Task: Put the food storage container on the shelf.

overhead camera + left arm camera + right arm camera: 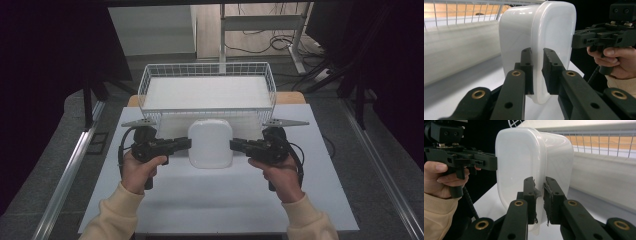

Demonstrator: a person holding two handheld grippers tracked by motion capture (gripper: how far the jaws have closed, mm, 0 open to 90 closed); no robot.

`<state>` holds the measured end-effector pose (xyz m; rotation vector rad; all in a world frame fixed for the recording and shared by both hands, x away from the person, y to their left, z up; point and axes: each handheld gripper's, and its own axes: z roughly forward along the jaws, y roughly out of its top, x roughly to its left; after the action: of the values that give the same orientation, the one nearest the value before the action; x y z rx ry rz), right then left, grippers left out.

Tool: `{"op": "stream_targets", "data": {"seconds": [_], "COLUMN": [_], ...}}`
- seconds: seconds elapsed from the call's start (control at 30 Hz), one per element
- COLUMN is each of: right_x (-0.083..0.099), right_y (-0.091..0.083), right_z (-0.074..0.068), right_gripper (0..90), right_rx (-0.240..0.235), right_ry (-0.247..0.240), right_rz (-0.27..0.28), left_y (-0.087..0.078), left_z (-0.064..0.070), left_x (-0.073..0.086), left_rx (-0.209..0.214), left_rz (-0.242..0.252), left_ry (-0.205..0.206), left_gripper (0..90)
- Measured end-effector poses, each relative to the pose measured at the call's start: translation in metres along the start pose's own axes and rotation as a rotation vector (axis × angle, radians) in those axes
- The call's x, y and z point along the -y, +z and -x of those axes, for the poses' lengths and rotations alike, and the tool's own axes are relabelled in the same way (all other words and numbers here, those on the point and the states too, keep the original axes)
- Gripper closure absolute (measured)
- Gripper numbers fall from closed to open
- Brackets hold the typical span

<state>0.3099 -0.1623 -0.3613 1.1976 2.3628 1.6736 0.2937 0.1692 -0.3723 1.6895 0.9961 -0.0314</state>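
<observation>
Between the two hands, the white tub (210, 143) was over the table (225, 195), just before the wire basket (150, 85); left gripper (184, 143) and right gripper (236, 145) pinched its rim (both jaws clamped); putting it in was probably still left.

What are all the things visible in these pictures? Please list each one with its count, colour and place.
container: one, white, rounded, held between the two grippers over the table, just in front of the basket
wire basket: one, white, at the far edge of the table, with a white liner inside
table: one, white top, wooden edge showing behind the basket
cables: several, dark, on the floor beyond the table
left gripper: one, black, its fingers shut on the container's left rim
right gripper: one, black, its fingers shut on the container's right rim
hands: two, one holding each gripper
sleeves: two, cream, at the near edge
</observation>
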Motion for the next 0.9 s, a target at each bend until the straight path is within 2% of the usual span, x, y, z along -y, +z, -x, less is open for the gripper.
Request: {"op": "stream_targets", "data": {"seconds": [0.27,0.47,0.9], "right_x": [-0.02,-0.04,-0.084], "right_y": [-0.008,-0.014,-0.008], "right_z": [-0.001,-0.003,0.003], "right_gripper": [80.5,80.7,80.8], "right_rx": [-0.011,-0.02,-0.024], "right_ry": [-0.008,-0.014,-0.016], "right_rz": [0.025,0.036,0.023], "left_y": [-0.003,-0.007,-0.01], "left_z": [0.008,0.009,-0.002], "left_x": [-0.023,-0.043,-0.084], "left_rx": [-0.003,0.012,0.007], "left_rz": [0.017,0.024,0.015], "left_ry": [0.024,0.027,0.027], "left_gripper": [79.2,79.2,79.1]}}
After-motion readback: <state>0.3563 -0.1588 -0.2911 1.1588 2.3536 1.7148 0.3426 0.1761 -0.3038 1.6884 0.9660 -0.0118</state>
